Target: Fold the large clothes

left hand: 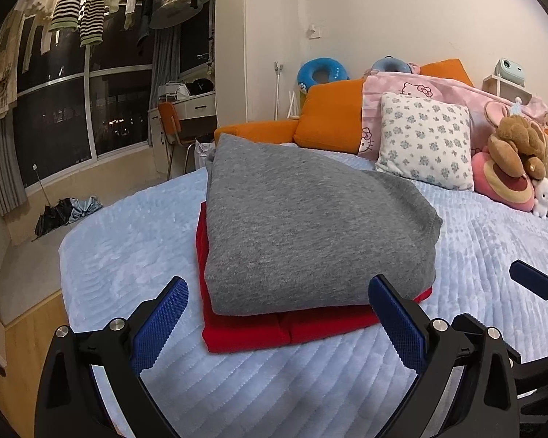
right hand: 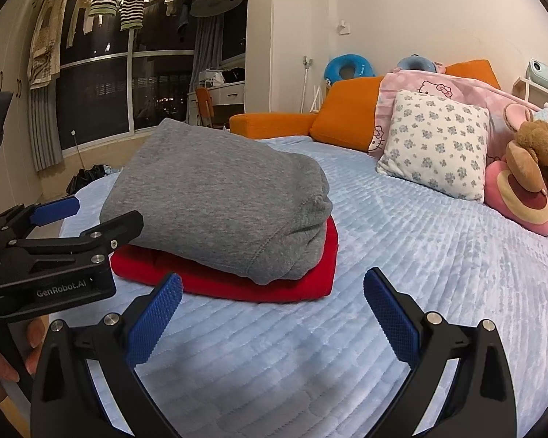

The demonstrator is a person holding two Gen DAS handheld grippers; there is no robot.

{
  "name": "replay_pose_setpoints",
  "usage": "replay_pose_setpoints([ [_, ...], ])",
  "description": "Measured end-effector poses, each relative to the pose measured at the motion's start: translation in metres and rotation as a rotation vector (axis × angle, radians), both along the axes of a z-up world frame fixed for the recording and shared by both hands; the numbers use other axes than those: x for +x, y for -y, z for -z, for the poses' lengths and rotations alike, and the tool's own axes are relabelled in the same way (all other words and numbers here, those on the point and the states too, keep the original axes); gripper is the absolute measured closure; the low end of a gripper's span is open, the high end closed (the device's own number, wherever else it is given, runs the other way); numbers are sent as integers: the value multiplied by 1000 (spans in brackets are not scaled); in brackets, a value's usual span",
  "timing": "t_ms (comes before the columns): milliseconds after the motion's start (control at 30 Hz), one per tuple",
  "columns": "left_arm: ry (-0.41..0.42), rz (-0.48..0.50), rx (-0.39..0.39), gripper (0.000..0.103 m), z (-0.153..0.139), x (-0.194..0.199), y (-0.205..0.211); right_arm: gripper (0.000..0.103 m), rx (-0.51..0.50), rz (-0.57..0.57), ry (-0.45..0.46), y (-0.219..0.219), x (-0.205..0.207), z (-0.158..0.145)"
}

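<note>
A folded grey sweatshirt (left hand: 303, 233) (right hand: 223, 197) lies on top of a folded red garment (left hand: 274, 328) (right hand: 285, 284) on the pale blue quilted bed (left hand: 274, 394) (right hand: 402, 255). My left gripper (left hand: 279, 292) stands open just in front of the stack, its blue pads (left hand: 160, 325) either side of the near edge, holding nothing. My right gripper (right hand: 274, 284) is open too, low over the quilt to the right of the stack and empty. The left gripper's body (right hand: 54, 255) shows at the left of the right wrist view, with a hand below it.
Pillows and plush toys (left hand: 515, 153) (right hand: 529, 168) line the bed's far right, against orange cushions (left hand: 328, 120). The bed's left edge (left hand: 64, 255) drops to a floor with a dark umbrella (left hand: 62, 211). Laundry hangs above the window (left hand: 84, 3).
</note>
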State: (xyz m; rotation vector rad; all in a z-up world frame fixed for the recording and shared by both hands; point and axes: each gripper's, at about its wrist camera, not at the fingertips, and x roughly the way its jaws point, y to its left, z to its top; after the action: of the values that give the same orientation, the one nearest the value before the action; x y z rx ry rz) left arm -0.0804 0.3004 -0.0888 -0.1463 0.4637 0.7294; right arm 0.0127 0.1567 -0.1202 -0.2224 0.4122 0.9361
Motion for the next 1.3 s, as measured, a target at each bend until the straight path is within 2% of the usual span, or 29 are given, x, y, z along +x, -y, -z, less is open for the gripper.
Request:
replay_pose_setpoints([
  [233,17,-8,-4,3,-2,-1,-1,5,-8,-4,3,1,3,2],
  [633,0,13,24,3,2,9,3,5,0,7,4,9,13,7],
  [1300,-37,25,15,3,11,5,0,5,-8,7,30,5,11,8],
])
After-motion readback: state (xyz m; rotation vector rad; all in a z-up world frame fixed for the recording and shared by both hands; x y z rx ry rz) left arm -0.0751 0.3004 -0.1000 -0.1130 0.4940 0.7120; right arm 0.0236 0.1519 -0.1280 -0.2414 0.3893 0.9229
